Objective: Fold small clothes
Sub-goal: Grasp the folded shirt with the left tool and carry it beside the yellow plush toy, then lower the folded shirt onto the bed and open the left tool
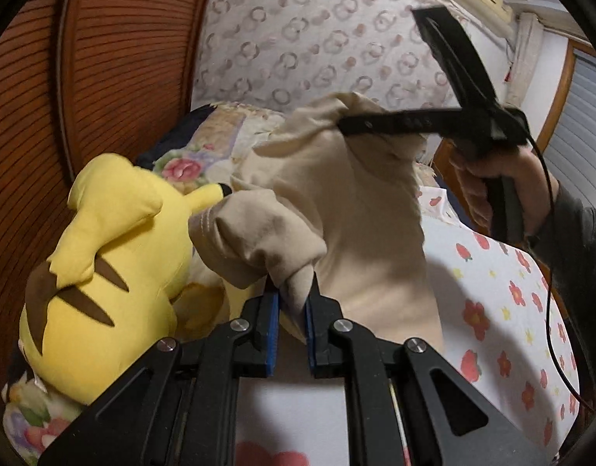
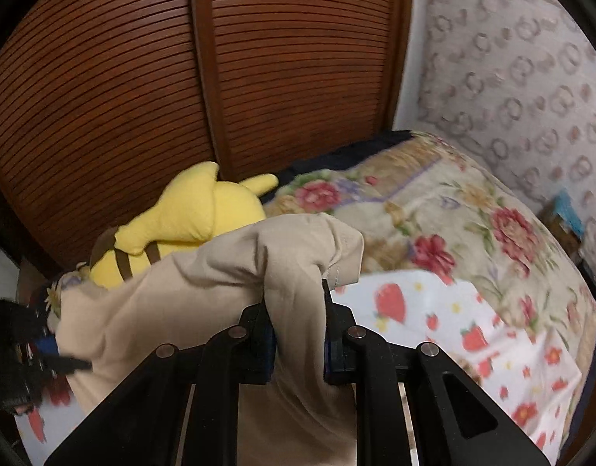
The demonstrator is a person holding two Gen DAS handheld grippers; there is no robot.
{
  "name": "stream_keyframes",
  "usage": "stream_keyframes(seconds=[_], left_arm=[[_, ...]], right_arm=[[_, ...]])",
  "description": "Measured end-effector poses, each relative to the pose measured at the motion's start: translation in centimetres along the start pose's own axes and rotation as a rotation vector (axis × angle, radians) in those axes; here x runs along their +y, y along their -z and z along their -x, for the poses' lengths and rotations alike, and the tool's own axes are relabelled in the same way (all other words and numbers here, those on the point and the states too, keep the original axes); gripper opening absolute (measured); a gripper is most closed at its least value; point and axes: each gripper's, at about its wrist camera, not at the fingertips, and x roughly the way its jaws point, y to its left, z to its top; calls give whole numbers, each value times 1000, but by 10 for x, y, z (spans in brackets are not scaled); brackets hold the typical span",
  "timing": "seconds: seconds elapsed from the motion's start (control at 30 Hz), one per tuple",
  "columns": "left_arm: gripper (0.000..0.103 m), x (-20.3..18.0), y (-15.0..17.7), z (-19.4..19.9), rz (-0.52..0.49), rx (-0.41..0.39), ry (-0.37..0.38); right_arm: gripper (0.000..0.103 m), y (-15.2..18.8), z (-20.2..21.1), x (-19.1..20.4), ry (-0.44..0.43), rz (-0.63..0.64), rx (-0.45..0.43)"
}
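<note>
A beige garment [image 1: 336,202] hangs in the air above the bed, stretched between both grippers. My left gripper [image 1: 292,291] is shut on one bunched corner of it, the cloth pinched between the blue pads. My right gripper [image 1: 342,124] shows at upper right in the left wrist view, held by a hand [image 1: 503,178], clamped on the far corner. In the right wrist view the right gripper [image 2: 296,303] has a thick fold of the beige garment [image 2: 205,272] between its fingers, and the cloth drapes left toward the left gripper [image 2: 53,353], which shows only as a dark blur.
A yellow plush toy [image 1: 104,256] lies on the bed at the left, against a slatted wooden door [image 2: 259,70]. A white strawberry-print sheet [image 1: 503,310] covers the bed near me. A floral blanket [image 2: 434,209] lies behind, under patterned wallpaper [image 1: 317,27].
</note>
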Motion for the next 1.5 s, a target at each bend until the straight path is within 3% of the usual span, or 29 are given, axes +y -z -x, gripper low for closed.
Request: stream_keyframes(seconds=[0.1, 0.17, 0.23, 0.27, 0.37, 0.53, 0.73, 0.77, 0.8, 1.03, 1.37, 1.5], left_arm=[[12, 3, 5, -2, 4, 13, -20], [12, 2, 10, -1, -2, 22, -35], [12, -1, 11, 0, -13, 29, -57], [12, -2, 12, 2, -12, 32, -60], [12, 0, 11, 3, -8, 34, -69], [21, 3, 12, 7, -3, 41, -70], [56, 4, 12, 23, -20, 19, -68], [72, 3, 11, 27, -24, 8, -73], [82, 0, 10, 33, -32, -14, -83], [84, -26, 4, 55, -92, -81, -102], [84, -100, 9, 87, -178, -162, -70], [84, -135, 13, 98, -228, -187, -67]], right_arm=[[21, -9, -21, -1, -24, -16, 8], [29, -3, -26, -16, -28, -47, -15], [47, 2, -18, -24, 12, -104, -54], [49, 6, -13, -28, 24, -124, -68], [49, 20, -9, -38, 87, -173, -89], [49, 56, -23, -72, 69, -276, 15], [49, 81, -48, -91, 73, -347, 67], [49, 80, -45, -92, 81, -354, 62], [49, 81, -40, -92, 86, -365, 50], [49, 116, 33, -68, 138, -375, -60], [50, 214, 168, 0, 232, -412, -243], [56, 252, 208, 30, 279, -426, -290]])
